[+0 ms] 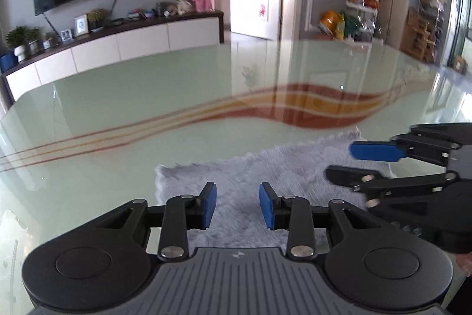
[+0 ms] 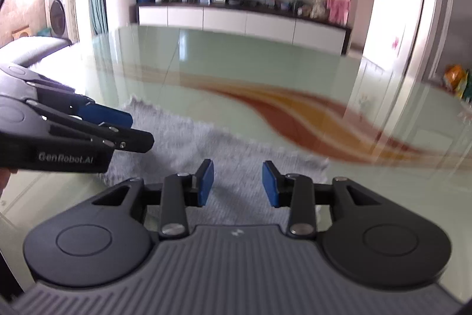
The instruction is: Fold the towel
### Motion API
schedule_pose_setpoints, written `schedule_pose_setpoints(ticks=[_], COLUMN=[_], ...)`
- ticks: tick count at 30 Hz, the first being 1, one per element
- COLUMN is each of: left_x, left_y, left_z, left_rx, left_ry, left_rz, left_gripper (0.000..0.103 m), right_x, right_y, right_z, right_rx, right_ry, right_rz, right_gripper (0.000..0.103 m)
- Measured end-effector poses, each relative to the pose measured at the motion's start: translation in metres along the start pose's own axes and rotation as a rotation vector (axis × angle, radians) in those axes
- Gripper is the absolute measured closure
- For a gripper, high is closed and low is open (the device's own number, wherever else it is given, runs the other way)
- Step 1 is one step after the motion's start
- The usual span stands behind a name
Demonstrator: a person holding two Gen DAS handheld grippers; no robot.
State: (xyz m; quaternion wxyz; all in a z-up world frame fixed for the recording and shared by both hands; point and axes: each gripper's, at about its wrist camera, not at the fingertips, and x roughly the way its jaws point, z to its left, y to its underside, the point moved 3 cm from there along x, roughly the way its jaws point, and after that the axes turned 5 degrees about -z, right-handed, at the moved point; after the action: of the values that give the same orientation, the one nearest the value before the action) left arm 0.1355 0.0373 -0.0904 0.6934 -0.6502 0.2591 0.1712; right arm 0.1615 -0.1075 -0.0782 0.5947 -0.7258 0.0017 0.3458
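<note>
The towel [image 1: 265,176] lies flat on the glass table [image 1: 147,96], near its front edge, and both grippers hang just above it with nothing between their blue pads. The left gripper [image 1: 237,206] has its jaws spread a moderate way over the towel's left part, and the right gripper [image 2: 237,182] stands spread about as wide over the right part, the two pointing down at a slant and sitting close beside each other. The step in hand looks like taking hold of an edge for a fold, so each gripper would do best to go for its own corner, set well apart, rather than bite into the middle of the cloth. The lower pad should slide under the edge against the slick glass while the upper pad comes down on top, catching a single layer. Both sides should then rise and travel evenly so the fold lands square. The towel is pale grey, fluffy and thick-piled, roughly rectangular, with a slightly ragged, wavy far edge.
</note>
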Motion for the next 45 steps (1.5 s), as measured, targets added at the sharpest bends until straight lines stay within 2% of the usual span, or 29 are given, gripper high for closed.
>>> schedule_pose_setpoints(ticks=[2,5,8,11,15,19,24,25,27,32,35,38,40,45], left_x=[0.000,-0.006,-0.015,-0.018,0.004,0.023,0.023,0.022,0.020,0.010,-0.001,-0.005,-0.004,-0.002], left_y=[0.006,0.012,0.005,-0.007,-0.017,-0.016,-0.007,-0.006,-0.005,-0.009,-0.012,-0.011,-0.002,0.008], left_z=[0.007,0.025,0.037,0.036,0.024,0.024,0.039,0.042,0.045,0.043,0.033,0.025,0.018,0.020], left_rx=[-0.010,-0.033,-0.066,-0.074,-0.032,-0.011,-0.023,-0.022,-0.022,-0.023,-0.008,0.023,0.072,0.065], left_ry=[0.005,-0.003,-0.056,-0.018,0.014,-0.011,-0.013,-0.012,-0.015,-0.013,0.011,0.029,0.028,0.020], left_rz=[-0.005,-0.008,-0.015,-0.052,-0.050,-0.023,-0.012,-0.009,-0.005,-0.024,-0.041,-0.034,-0.010,0.004], left_gripper=[0.065,0.064,0.067,0.064,0.059,0.055,0.049,0.046,0.041,0.042,0.042,0.042,0.041,0.038], right_x=[-0.005,-0.013,-0.020,-0.017,0.005,0.021,0.015,0.014,0.009,0.002,0.011,0.027,0.030,0.021], right_y=[0.007,0.013,0.006,-0.004,-0.017,-0.012,0.001,0.003,0.007,-0.009,-0.014,-0.011,-0.010,-0.006], right_z=[-0.010,-0.029,-0.037,-0.033,-0.017,-0.015,-0.051,-0.056,-0.073,-0.071,-0.060,-0.047,-0.046,-0.061], right_rx=[0.015,0.046,0.052,0.048,0.037,0.022,0.089,0.101,0.129,0.134,0.101,0.057,0.042,0.044], right_ry=[0.020,0.070,0.090,0.082,0.061,0.088,0.188,0.196,0.249,0.192,0.149,0.088,0.094,0.194], right_rz=[-0.003,0.000,-0.017,-0.038,-0.053,-0.014,0.014,0.019,0.049,0.008,0.021,0.074,0.071,0.069], right_gripper=[0.055,0.055,0.056,0.056,0.055,0.055,0.053,0.050,0.050,0.050,0.048,0.047,0.035,0.034])
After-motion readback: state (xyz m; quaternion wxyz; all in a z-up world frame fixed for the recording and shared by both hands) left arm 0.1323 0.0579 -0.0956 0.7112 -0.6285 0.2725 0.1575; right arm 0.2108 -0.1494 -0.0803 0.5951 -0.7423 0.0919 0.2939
